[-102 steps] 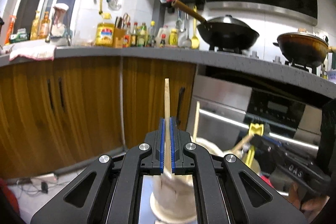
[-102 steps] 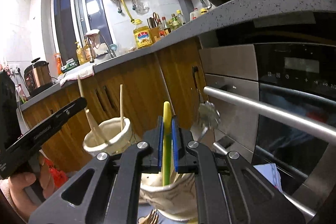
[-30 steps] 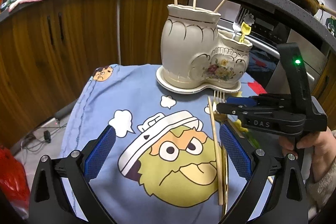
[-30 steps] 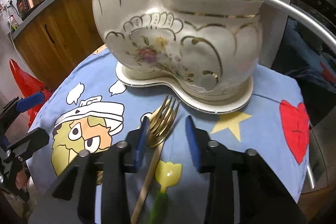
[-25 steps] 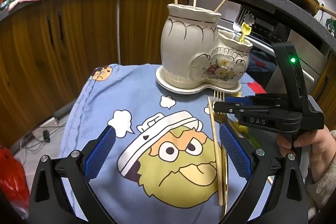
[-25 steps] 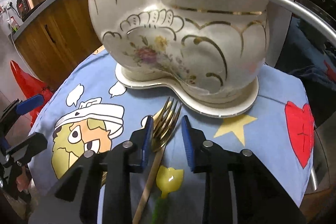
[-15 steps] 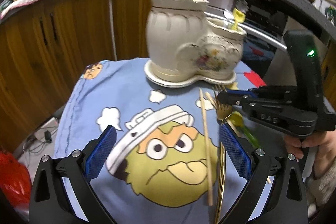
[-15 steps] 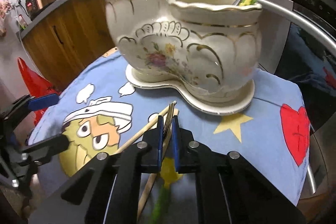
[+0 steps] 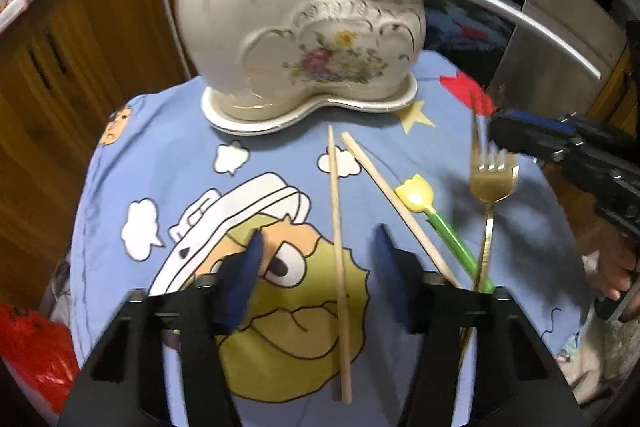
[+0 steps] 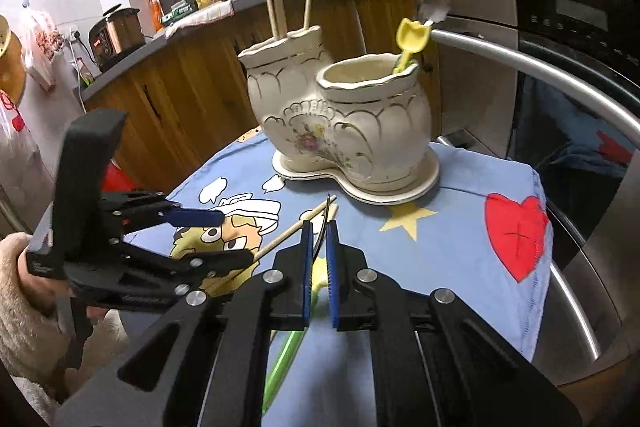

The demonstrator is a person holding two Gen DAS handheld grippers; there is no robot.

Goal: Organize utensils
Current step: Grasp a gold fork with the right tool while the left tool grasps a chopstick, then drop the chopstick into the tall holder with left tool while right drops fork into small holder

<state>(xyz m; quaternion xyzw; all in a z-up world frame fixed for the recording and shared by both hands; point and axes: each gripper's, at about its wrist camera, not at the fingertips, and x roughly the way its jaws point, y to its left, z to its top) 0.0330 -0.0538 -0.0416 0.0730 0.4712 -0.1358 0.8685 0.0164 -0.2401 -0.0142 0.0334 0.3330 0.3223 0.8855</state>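
A cream boot-shaped holder (image 9: 304, 39) (image 10: 340, 131) stands on a blue cartoon cloth (image 9: 168, 163). Chopsticks stand in its tall part, a yellow spoon (image 10: 412, 43) in its low part. My right gripper (image 10: 318, 243) is shut on a gold fork (image 9: 490, 187) and holds it lifted off the cloth, tines up; the right gripper also shows in the left wrist view (image 9: 516, 135). My left gripper (image 9: 316, 267) is open, low over a loose chopstick (image 9: 338, 203). A second chopstick (image 9: 396, 203) and a yellow-green spoon (image 9: 440, 223) lie beside it.
An oven with a steel handle bar (image 10: 540, 75) is close behind the cloth on the right. Wooden cabinets (image 9: 80, 39) stand behind on the left. A red bag (image 9: 32, 351) lies on the floor at lower left.
My right gripper has shut on the gold fork and raised it off the cloth. My left gripper has moved forward and down over the loose chopstick, jaws narrower but still open.
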